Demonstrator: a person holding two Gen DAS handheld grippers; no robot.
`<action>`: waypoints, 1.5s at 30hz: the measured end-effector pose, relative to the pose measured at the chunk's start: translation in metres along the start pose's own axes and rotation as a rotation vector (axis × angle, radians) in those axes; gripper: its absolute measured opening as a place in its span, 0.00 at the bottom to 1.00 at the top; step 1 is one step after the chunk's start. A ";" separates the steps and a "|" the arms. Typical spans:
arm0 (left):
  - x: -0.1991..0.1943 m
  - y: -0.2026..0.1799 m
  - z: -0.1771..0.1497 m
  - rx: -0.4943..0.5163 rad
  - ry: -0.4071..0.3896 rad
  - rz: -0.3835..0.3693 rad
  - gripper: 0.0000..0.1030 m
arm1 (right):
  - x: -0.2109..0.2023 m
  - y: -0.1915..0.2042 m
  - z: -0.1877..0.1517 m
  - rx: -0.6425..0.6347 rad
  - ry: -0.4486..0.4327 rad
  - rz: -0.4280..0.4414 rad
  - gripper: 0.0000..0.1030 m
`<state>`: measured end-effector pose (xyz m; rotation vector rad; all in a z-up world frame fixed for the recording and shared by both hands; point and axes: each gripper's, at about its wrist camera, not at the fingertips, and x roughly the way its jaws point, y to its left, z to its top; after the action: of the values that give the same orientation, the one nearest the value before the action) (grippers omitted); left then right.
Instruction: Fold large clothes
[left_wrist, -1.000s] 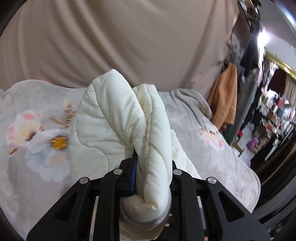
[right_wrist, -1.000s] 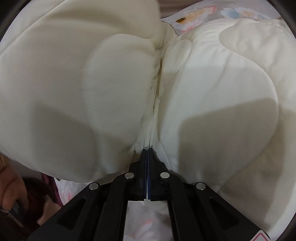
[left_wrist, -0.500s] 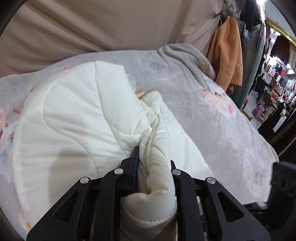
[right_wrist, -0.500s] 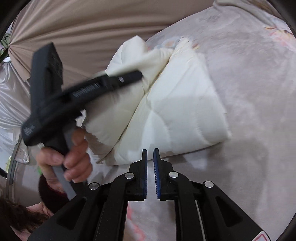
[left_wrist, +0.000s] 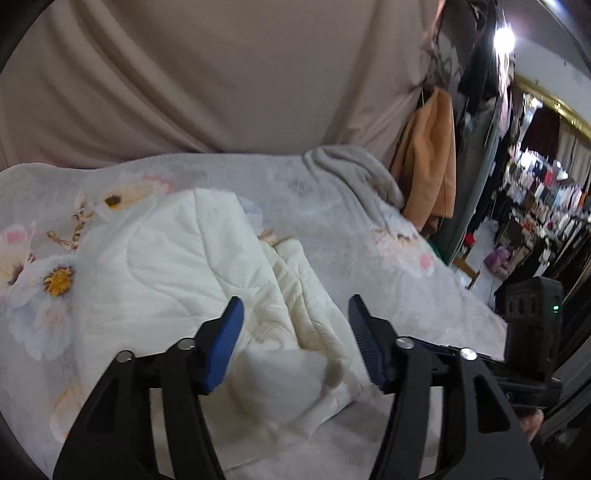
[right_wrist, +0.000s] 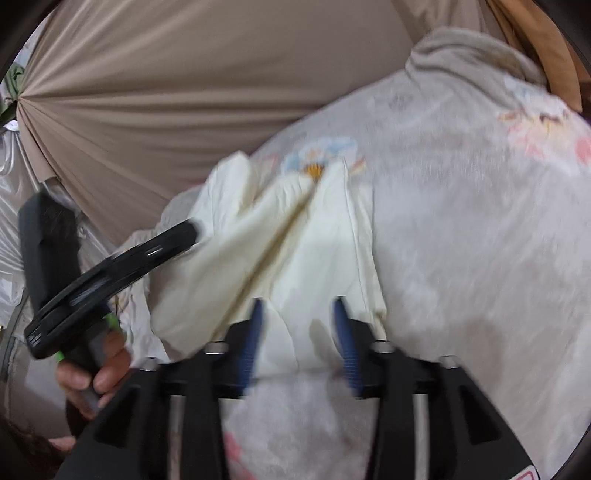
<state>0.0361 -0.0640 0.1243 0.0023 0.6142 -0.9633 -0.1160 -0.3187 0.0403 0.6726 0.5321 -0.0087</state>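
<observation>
The cream quilted jacket (left_wrist: 177, 280) lay folded into a thick bundle on the floral blanket (left_wrist: 369, 206), its layered hems and rolled corner at 6 o'clock in the left wrist view. The left gripper (left_wrist: 295, 332) stood wide apart and held nothing, straddling that near corner; the right gripper (right_wrist: 297, 332) was likewise spread and empty at the bundle's near edge. Bare blanket ran out toward 3 o'clock to its drooping edge, a beige curtain (left_wrist: 221, 74) closed 12 o'clock, and an orange garment (left_wrist: 428, 162) hung at 2 o'clock.
</observation>
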 end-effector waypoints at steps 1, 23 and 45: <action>-0.019 0.011 0.003 -0.032 -0.038 0.013 0.62 | 0.002 0.000 0.007 -0.002 -0.003 0.028 0.66; -0.044 0.082 -0.032 -0.194 -0.008 0.157 0.62 | 0.076 0.049 0.076 -0.041 0.114 0.218 0.08; 0.062 0.022 -0.049 0.012 0.108 0.269 0.66 | 0.058 -0.026 0.073 0.047 0.030 0.039 0.55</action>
<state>0.0547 -0.0860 0.0477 0.1446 0.6881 -0.7092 -0.0364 -0.3732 0.0448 0.7295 0.5486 0.0256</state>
